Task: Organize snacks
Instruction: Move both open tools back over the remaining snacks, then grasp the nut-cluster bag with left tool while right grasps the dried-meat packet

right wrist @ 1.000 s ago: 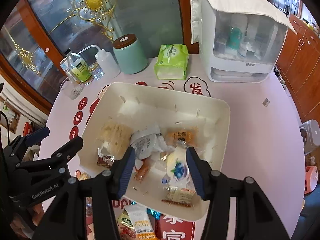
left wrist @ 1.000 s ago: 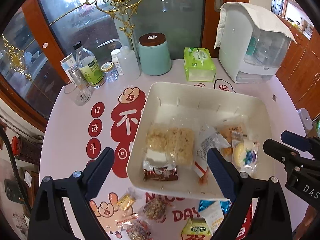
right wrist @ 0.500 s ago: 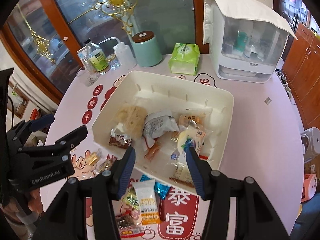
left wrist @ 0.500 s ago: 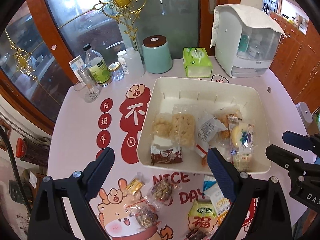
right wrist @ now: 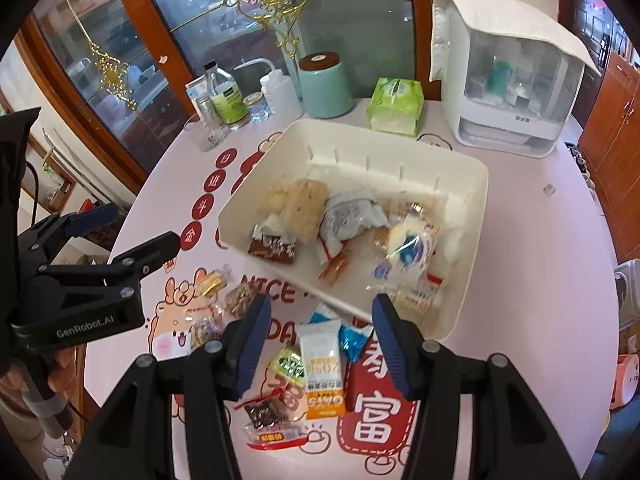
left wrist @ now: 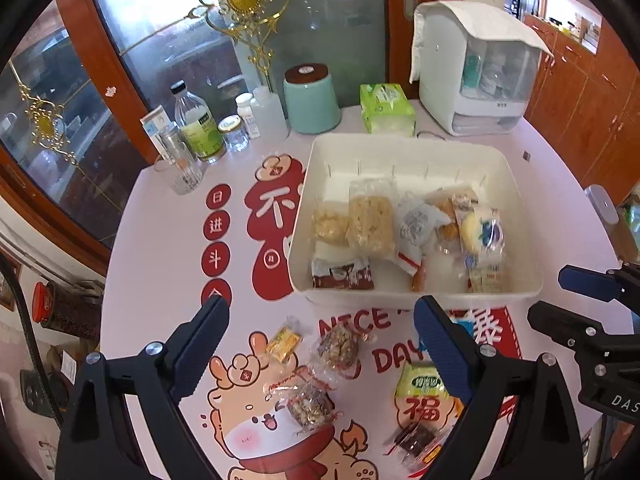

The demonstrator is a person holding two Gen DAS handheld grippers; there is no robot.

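Note:
A white bin (left wrist: pixel 516 184) (right wrist: pixel 476 216) on the pink printed table holds several wrapped snacks: rice cakes (left wrist: pixel 370 220), a brown packet (left wrist: pixel 342 276), a blue-and-yellow bun pack (right wrist: pixel 410 246). Loose snacks lie in front of it: a gold candy (left wrist: pixel 283 341), two nut bars (left wrist: pixel 340 346), an oats packet (right wrist: pixel 323 364), a green packet (left wrist: pixel 422 386) and a dark packet (right wrist: pixel 264 414). My left gripper (left wrist: pixel 320 344) hangs open above the nut bars, holding nothing. My right gripper (right wrist: pixel 320 340) is open over the oats packet, also with nothing between its fingers.
Along the table's back edge stand bottles and jars (left wrist: pixel 200 128), a glass (left wrist: pixel 182 172), a teal canister (left wrist: pixel 312 100), a green tissue pack (left wrist: pixel 386 108) and a white covered appliance (left wrist: pixel 476 72). Glass cabinet doors stand behind. Wooden cabinets (left wrist: pixel 592 80) are at right.
Both grippers have drawn back from over the bin toward the near side of the table. The loose snacks in front of the bin have come into view. Neither jaw width changed.

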